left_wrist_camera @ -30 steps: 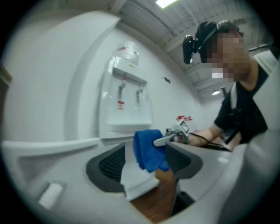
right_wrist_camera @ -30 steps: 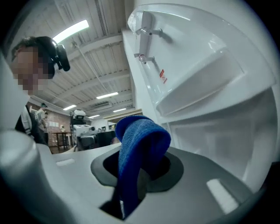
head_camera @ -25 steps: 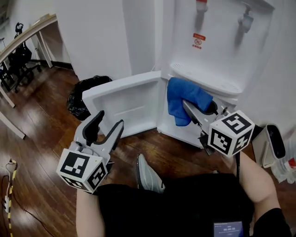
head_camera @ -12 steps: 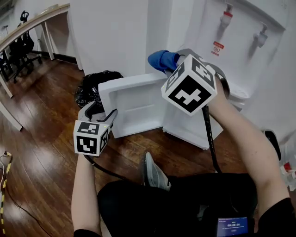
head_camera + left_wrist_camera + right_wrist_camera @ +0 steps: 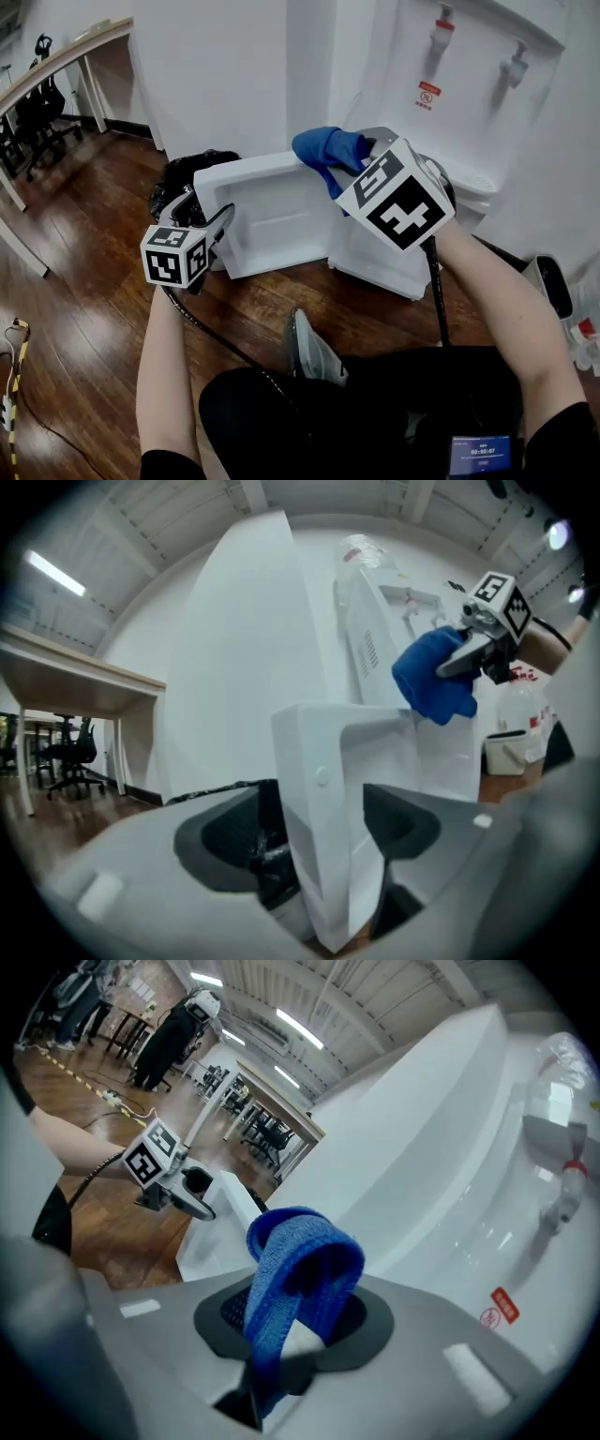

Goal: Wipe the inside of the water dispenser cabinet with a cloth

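The white water dispenser (image 5: 450, 94) stands against the wall with its low cabinet door (image 5: 272, 211) swung open to the left. My right gripper (image 5: 361, 157) is shut on a folded blue cloth (image 5: 323, 148), held above the door's top edge; the cloth (image 5: 300, 1260) loops up from the jaws. My left gripper (image 5: 202, 214) straddles the door's free edge (image 5: 323, 789). Its jaws have just been opening; a gap shows beside the left pad. The cabinet's inside is mostly hidden behind my right gripper.
A black rubbish bag (image 5: 178, 176) lies on the wood floor behind the door. A desk (image 5: 56, 66) and office chairs (image 5: 37, 103) stand far left. A shoe (image 5: 305, 352) is below the door, and a white bin (image 5: 553, 286) at the right.
The right gripper drew the cloth out of the cabinet, rolled, and rose above the door. The left gripper moved forward onto the door's edge and its jaws widened.
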